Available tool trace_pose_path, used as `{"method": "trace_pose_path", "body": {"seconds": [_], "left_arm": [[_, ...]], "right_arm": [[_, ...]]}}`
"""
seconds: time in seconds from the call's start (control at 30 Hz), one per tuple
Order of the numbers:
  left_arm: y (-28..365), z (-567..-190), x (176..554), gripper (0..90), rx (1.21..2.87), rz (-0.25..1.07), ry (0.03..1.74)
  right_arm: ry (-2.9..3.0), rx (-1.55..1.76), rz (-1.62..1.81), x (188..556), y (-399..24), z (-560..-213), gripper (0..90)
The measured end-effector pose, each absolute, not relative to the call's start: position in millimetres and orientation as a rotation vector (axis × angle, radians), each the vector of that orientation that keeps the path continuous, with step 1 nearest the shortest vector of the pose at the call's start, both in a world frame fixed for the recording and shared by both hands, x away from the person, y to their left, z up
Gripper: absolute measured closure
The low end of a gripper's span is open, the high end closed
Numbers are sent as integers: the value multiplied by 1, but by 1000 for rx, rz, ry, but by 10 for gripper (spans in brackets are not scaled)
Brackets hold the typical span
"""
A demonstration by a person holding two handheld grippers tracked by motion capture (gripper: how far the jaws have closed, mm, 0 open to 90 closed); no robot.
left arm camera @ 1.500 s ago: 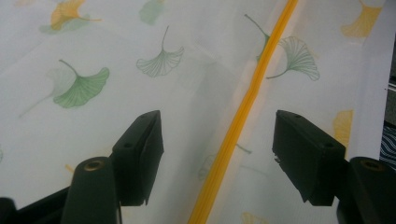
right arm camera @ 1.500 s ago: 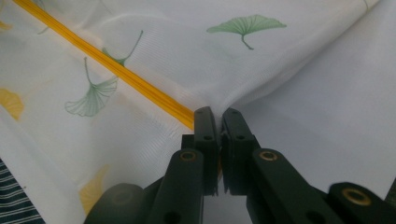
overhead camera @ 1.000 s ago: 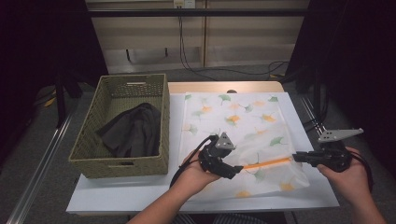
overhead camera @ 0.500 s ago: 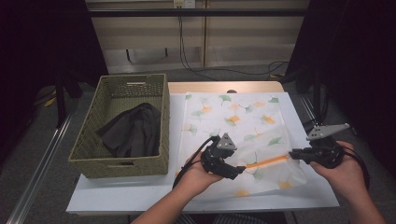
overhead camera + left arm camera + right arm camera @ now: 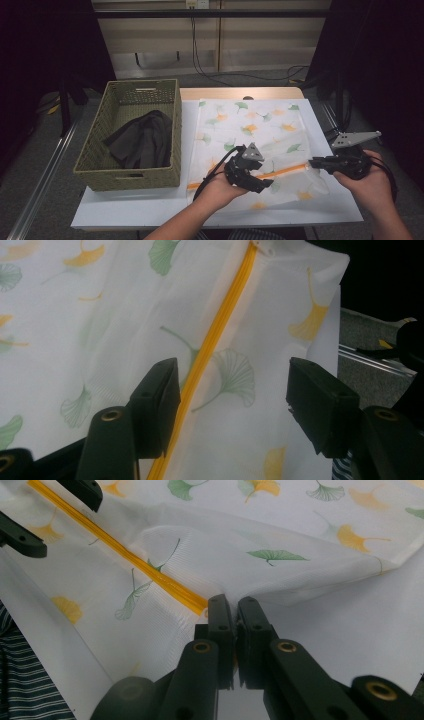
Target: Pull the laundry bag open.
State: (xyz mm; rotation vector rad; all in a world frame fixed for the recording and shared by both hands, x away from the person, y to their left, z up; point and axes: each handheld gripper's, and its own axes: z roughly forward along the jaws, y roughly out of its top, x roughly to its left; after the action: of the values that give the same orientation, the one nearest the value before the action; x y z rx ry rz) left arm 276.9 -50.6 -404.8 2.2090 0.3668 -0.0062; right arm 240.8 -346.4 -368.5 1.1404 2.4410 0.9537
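We're in a lab-style recording booth, not a home. Dark curtains (image 5: 45,45) hang on both sides, cables (image 5: 200,55) trail down the back panel, and a white bench (image 5: 150,210) stands on grey carpet (image 5: 40,200).

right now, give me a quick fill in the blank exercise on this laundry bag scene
1. The zipper on the leaf-print mesh bag is coloured ____.
2. The right gripper is shut on the zipper's ____.
3. The dark garment lies in the woven ____.
4. The left gripper has its jaws ____.

Missing words: orange; end; basket; open
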Motion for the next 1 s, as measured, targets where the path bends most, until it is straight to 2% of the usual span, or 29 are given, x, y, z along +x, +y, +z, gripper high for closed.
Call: {"method": "trace_pose_path", "body": {"seconds": [0.57, 0.73, 1.0], "left_arm": [[-92, -403, 272, 468, 2215, -51, 286], [-99, -408, 276, 538, 2210, -97, 270], [-106, -408, 280, 547, 2212, -117, 265]], "right_arm": [[2435, 1112, 970, 237, -343, -368, 868], [2450, 1093, 969, 236, -340, -369, 868], [2458, 1097, 981, 238, -339, -370, 868]]}}
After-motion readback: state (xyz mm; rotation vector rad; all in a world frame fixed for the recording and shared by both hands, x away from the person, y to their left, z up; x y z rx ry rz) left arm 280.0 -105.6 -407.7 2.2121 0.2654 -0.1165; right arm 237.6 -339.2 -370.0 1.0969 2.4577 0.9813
